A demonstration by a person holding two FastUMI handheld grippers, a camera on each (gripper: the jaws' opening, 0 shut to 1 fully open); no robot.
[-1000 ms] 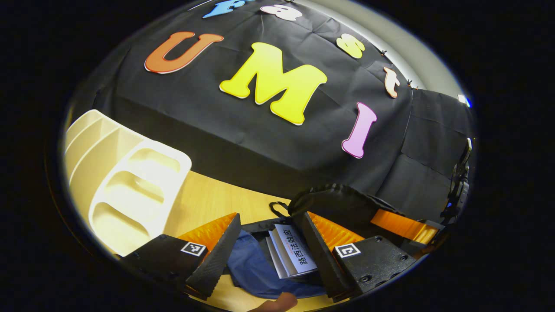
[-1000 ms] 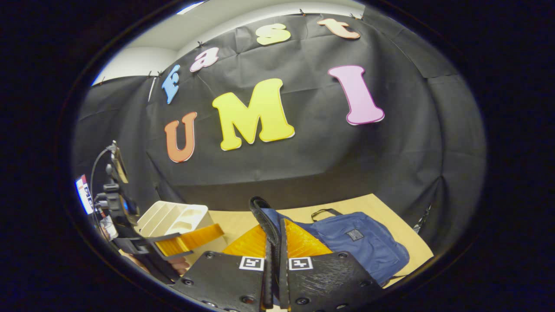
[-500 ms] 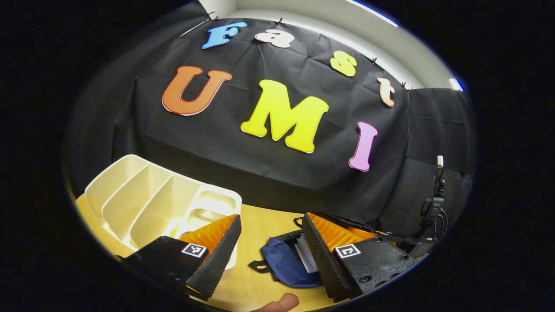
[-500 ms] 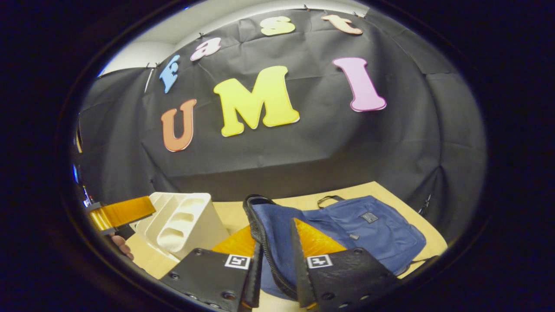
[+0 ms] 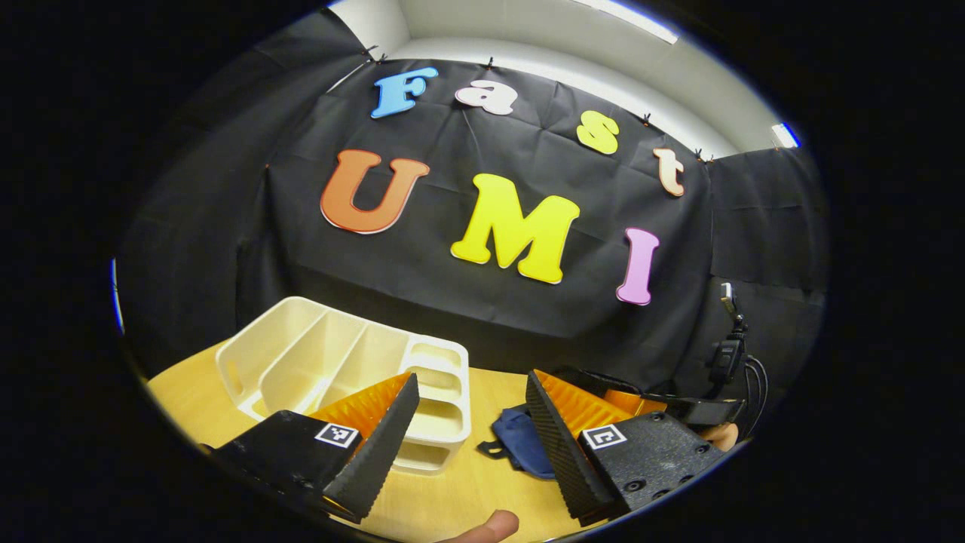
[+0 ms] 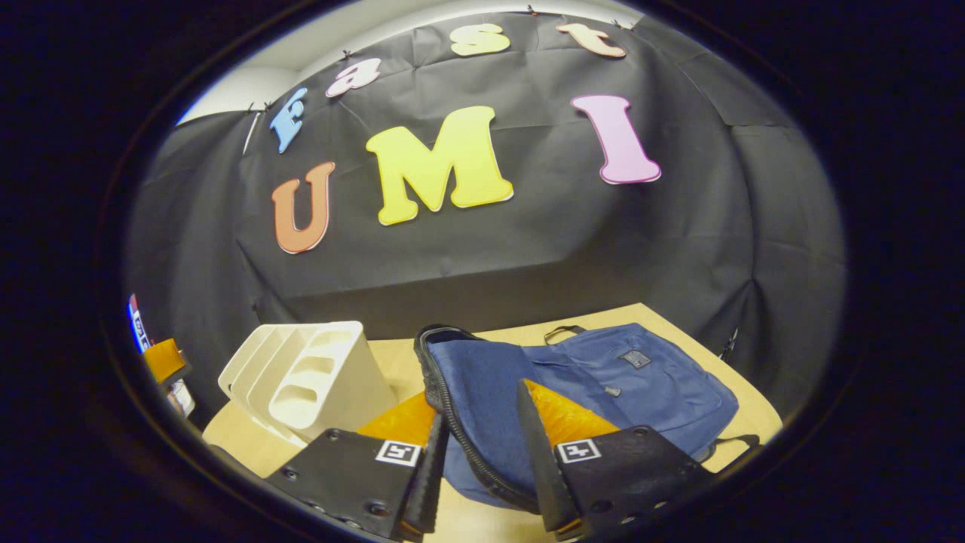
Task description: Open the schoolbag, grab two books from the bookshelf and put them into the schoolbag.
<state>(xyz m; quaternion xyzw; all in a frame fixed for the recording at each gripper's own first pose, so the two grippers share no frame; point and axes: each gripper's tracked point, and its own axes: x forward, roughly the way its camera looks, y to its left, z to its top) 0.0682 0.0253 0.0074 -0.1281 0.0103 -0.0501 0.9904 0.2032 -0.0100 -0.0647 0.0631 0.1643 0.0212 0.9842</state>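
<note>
Now | schoolbag (image 6: 603,385) flap lifted | bookshelf (image 5: 339,362) slots bare | left gripper (image 5: 471,426) spread | right gripper (image 6: 479,460) parted round flap

Wooden tabletop (image 6: 663,320) carries cream bookshelf (image 6: 317,377) left of right claw (image 6: 479,471); blue schoolbag (image 6: 603,385) directly ahead.

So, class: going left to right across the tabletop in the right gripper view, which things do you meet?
Cream plastic slotted bookshelf → black zip-edged open flap of the bag → navy blue fabric schoolbag.
</note>
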